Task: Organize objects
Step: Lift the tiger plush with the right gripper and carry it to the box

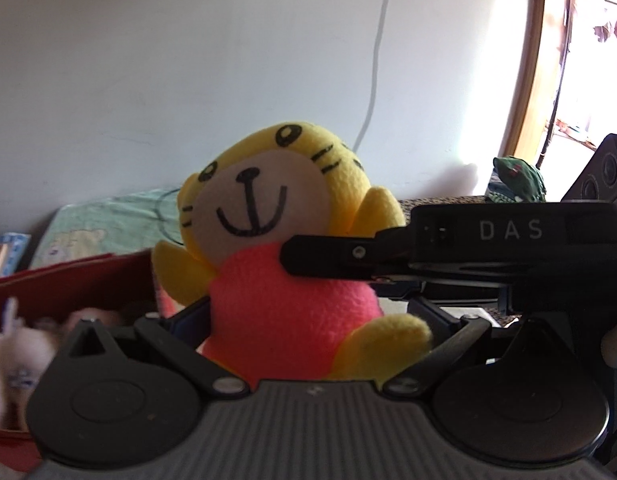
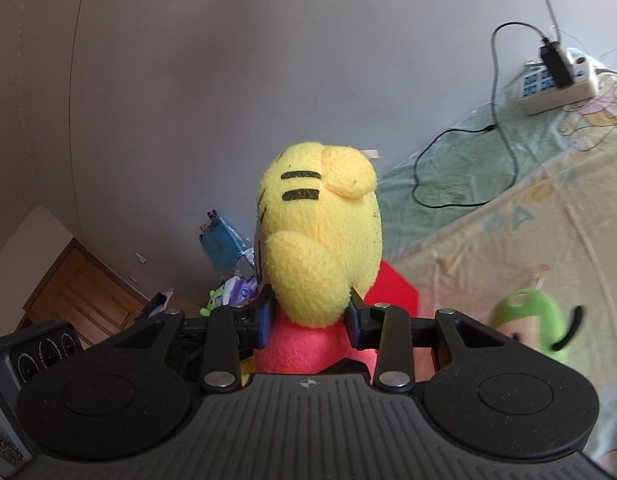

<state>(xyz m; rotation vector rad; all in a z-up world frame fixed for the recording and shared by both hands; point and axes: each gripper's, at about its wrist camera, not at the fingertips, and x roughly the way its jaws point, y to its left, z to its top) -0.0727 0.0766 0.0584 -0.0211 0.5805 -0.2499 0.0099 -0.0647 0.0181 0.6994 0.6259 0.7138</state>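
Note:
A yellow tiger plush (image 1: 268, 200) with a pink body faces the left wrist camera and is held up in the air. My left gripper (image 1: 304, 312) stands open, its fingers spread wide on either side of the pink body. From the right comes the right gripper, one black finger (image 1: 320, 254) pressed against the plush's chest. In the right wrist view the plush (image 2: 324, 232) shows its back. There my right gripper (image 2: 308, 320) is shut on the pink body, a blue pad (image 2: 264, 320) squeezing each side.
A red box (image 1: 48, 284) with blurred soft toys lies low at the left. A green patterned bed sheet (image 2: 488, 160) carries a power strip (image 2: 556, 84) and a black cable. A green plush (image 2: 524, 324) lies beside the red box (image 2: 392, 288). A black speaker (image 1: 604, 168) stands at the right.

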